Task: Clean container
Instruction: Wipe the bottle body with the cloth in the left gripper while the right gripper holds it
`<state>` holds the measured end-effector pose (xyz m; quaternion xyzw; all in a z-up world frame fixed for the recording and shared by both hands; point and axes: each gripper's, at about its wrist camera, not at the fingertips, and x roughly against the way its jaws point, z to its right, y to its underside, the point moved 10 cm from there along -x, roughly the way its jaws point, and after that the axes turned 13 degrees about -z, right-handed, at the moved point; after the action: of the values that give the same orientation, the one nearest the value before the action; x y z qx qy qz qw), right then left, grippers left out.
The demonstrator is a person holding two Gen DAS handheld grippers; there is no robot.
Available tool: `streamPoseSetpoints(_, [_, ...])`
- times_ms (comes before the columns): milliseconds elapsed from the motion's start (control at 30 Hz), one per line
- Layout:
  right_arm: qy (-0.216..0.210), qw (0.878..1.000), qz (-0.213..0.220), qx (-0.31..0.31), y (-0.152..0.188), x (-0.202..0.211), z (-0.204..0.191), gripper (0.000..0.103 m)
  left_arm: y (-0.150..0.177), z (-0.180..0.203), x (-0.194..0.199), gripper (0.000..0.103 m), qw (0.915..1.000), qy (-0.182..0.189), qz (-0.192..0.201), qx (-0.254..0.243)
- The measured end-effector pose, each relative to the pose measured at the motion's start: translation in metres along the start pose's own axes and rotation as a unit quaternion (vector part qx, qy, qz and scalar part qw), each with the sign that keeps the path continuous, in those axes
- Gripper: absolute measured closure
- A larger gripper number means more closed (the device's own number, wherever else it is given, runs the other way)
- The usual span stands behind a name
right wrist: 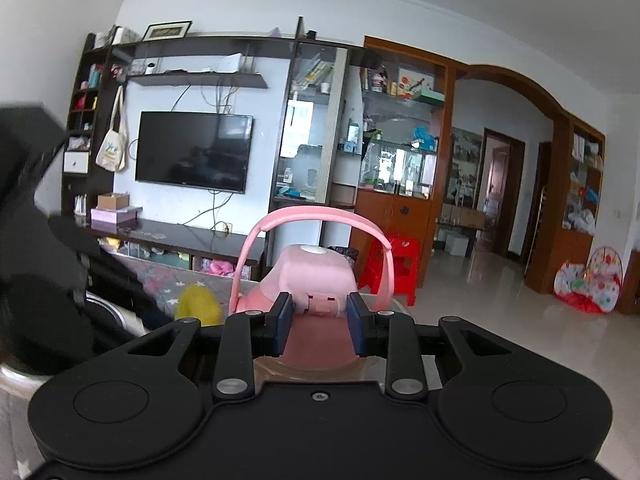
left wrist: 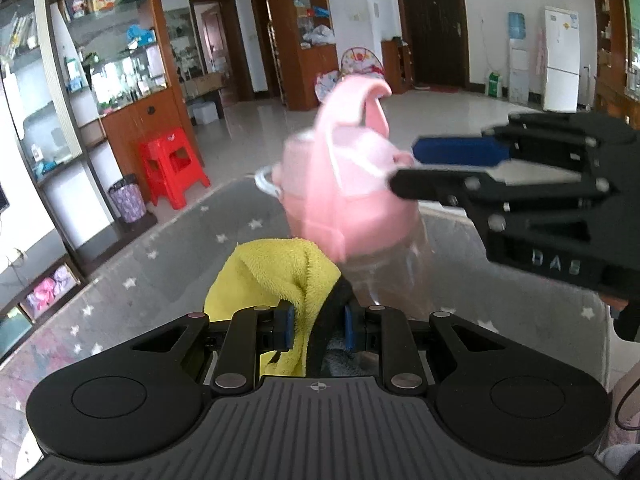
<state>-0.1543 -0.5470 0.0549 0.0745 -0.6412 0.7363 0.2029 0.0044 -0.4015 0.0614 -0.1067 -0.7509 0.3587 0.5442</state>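
Left wrist view: left tongs closed on a yellow terry cloth, fabric bunched between the pads and riding just ahead of the fingertips. Directly ahead, pink-lidded clear bottle, motion-blurred, lid with carry strap up top, clear body just beyond the cloth. Right tongs come in from the right side, clamped on the lid. Grey star-print desk sits below everything.

Right wrist view: right tongs pinch the pink lid between both blue pads, partly closed to lid width; strap loops over the top. Cloth is ahead and left.

Risks, my read:
- Grip is on the lid only; wiping pressure from the cloth could lever the bottle out of the pads or twist the lid loose.
- Clear plastic body looks slick; side push may swing it.
- Cloth is held by a small pinch and could pull free mid-wipe.
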Motion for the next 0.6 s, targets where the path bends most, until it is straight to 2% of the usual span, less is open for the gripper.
streamPoseSetpoints(433, [0.009, 1.000, 0.001, 0.017, -0.003, 0.003, -0.010, 0.074, 0.014, 0.020, -0.024, 0.080, 0.9992, 0.024, -0.025, -0.020])
streamPoseSetpoints(600, [0.011, 1.000, -0.001, 0.013, -0.014, -0.002, -0.014, 0.074, 0.024, 0.026, -0.038, 0.080, 0.9983, 0.035, -0.041, -0.020])
